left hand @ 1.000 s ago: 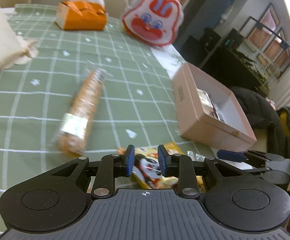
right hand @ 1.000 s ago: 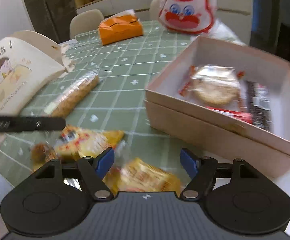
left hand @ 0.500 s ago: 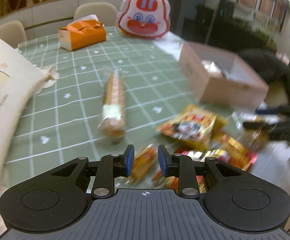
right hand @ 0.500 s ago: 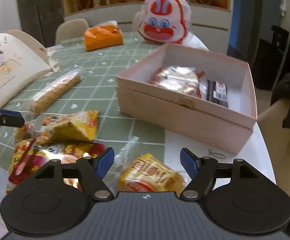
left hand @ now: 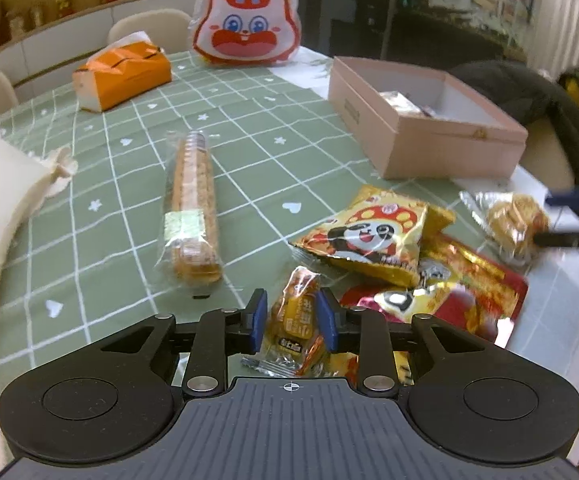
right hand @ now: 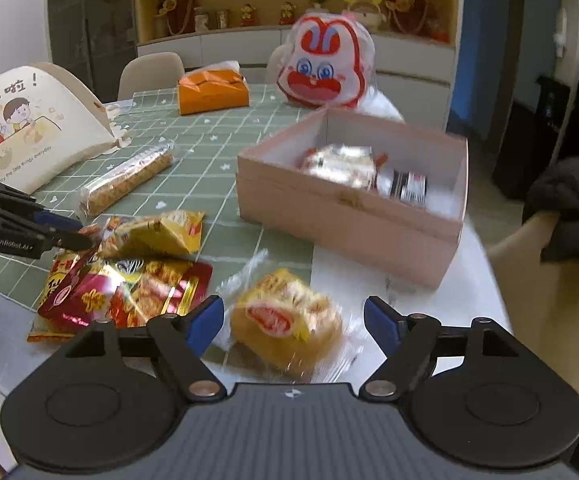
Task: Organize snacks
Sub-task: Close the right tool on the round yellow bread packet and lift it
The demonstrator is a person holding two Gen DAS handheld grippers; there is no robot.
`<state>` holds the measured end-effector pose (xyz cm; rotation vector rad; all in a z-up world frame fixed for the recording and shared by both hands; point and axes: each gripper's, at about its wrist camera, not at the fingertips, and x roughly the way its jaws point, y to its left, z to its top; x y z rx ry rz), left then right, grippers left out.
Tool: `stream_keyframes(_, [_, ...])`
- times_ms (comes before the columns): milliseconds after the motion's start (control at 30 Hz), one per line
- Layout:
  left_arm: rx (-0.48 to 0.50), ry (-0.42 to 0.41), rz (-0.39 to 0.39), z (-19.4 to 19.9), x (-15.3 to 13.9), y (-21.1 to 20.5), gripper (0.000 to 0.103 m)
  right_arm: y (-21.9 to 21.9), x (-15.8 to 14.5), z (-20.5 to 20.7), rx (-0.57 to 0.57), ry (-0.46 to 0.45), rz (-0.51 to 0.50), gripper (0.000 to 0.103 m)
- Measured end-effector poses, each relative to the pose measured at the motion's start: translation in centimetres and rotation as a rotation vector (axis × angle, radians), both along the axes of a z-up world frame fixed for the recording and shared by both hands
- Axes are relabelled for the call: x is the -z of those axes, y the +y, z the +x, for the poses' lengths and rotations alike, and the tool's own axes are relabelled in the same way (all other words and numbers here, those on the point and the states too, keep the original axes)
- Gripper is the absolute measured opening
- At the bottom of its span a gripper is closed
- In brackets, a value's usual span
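Note:
A small orange snack packet (left hand: 298,300) lies on the table between the blue pads of my left gripper (left hand: 291,316), whose jaws are opening; the pads do not press it. Behind it sit a yellow panda packet (left hand: 369,232) and a red foil packet (left hand: 469,280). My right gripper (right hand: 293,316) is also opening, with a clear-wrapped yellow bun (right hand: 285,320) lying loose between its fingers. The open pink box (right hand: 345,224) stands beyond it and holds a few wrapped snacks. A long biscuit roll (left hand: 191,204) lies on the green cloth.
A rabbit-face bag (left hand: 247,28) and an orange tissue box (left hand: 123,76) stand at the far side. A cream cartoon-printed bag (right hand: 25,120) is at the left. A chair with dark clothing (right hand: 569,200) stands past the table's right edge. The left gripper's fingers (right hand: 69,240) reach over the packets.
The left view has rolled level and shifted toward the snack pile; the small orange packet now sits between its pads. The right gripper has moved so that the bun lies between its slightly wider jaws.

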<state>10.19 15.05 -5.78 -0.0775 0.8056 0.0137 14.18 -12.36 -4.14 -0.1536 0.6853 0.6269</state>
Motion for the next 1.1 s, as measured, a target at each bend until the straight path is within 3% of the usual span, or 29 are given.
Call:
stream_keyframes(100, [-0.028,-0.009,-0.049,-0.1,0.2,0.3,0.029,0.5,1.0,-0.3,-0.019,0.076,0.024,0.078])
stream_keyframes(167, [-0.026,-0.006,-0.054,-0.6,0.2,0.2,0.029,0.9,0.7,-1.2,-0.087,0.077,0.035,0.078])
stream_keyframes(267, [-0.035,-0.006,-0.083,-1.3,0.2,0.1,0.029,1.7,-0.6,-3.0,-0.150,-0.024,0.006,0.078])
stream_keyframes(400, [-0.034,-0.002,-0.061,-1.2,0.5,-0.5,0.031,2.9,-1.3,-2.7,-0.117,-0.142,-0.065,0.081])
stream_keyframes(567, [0.020,-0.003,0.087,-1.2,0.8,-2.6,0.031,3.9,0.8,1.2,-0.072,-0.032,-0.072,0.081])
stream_keyframes(633, [-0.010,-0.018,0.081,-1.5,1.0,-2.7,0.031,3.8,1.8,2.4,-0.051,0.025,-0.057,0.080])
stream_keyframes(733, [-0.018,-0.016,0.078,-1.5,0.9,-2.7,0.032,3.2,2.2,2.2,-0.034,0.044,-0.027,0.070])
stream_keyframes(800, [-0.032,-0.011,0.069,-1.4,0.8,-2.6,0.030,3.0,1.8,1.5,-0.044,0.026,-0.035,0.058])
stream_keyframes(967, [-0.056,-0.002,0.058,-1.5,0.5,-2.8,0.024,2.1,0.9,-1.1,-0.048,-0.053,-0.064,0.055])
stream_keyframes(1100, [-0.054,-0.021,0.084,-2.4,-0.3,-3.7,0.024,0.9,0.0,-2.6,-0.048,-0.073,-0.029,0.054])
